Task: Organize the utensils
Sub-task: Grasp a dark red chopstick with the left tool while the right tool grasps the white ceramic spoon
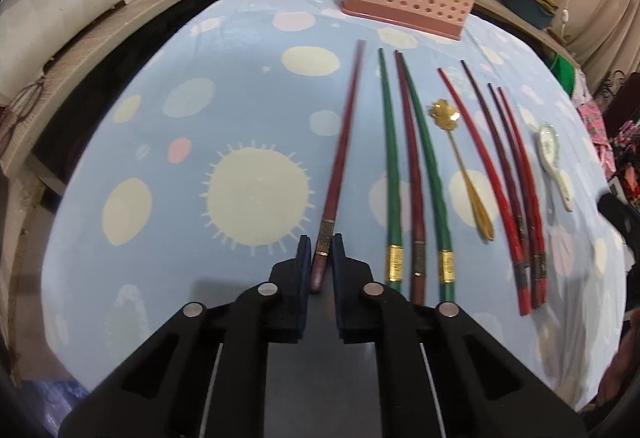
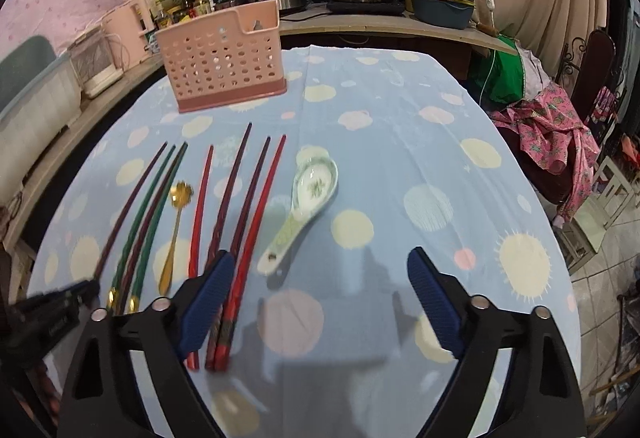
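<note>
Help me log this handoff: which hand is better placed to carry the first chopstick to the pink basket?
Left. The left gripper is closed around the dark red chopstick, while the right gripper hangs open over bare cloth, holding nothing.

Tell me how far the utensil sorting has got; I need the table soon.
Barely started. The pink holder shows nothing inside through its holes. In hand: the left gripper has its jaws around the handle end of a dark red chopstick. The right gripper is open, holding nothing. Left on the cloth: the other chopsticks, the gold spoon and the ceramic spoon.
</note>
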Motion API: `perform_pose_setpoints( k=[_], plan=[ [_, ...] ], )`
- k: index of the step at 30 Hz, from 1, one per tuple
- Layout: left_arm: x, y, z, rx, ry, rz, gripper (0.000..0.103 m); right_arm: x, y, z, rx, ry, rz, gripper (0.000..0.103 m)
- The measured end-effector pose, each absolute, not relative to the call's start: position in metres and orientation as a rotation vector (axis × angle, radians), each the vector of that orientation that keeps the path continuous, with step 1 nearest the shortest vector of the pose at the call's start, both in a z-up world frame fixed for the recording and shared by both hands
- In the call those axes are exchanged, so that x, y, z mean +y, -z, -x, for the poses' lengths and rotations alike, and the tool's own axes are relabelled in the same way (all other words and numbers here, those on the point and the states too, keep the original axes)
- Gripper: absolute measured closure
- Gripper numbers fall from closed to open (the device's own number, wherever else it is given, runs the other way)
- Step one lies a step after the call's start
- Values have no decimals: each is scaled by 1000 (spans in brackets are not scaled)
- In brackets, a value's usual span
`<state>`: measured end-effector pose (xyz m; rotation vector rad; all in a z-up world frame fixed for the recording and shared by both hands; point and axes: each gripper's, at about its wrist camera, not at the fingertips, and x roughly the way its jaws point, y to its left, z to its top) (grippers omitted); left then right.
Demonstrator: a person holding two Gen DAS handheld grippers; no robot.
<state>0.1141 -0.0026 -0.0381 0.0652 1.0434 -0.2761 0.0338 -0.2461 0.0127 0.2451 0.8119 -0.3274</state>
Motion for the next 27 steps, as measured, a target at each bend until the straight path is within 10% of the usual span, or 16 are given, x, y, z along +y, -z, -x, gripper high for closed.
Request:
perform_pose_setpoints(
  k=[13, 27],
  plan=[
    [-5, 40, -110, 1046, 314, -49, 96, -258, 20, -70, 896, 290, -366, 78],
    [-5, 41, -108, 1025, 315, -45, 96, -249, 35, -71, 914, 239, -396, 84]
  ],
)
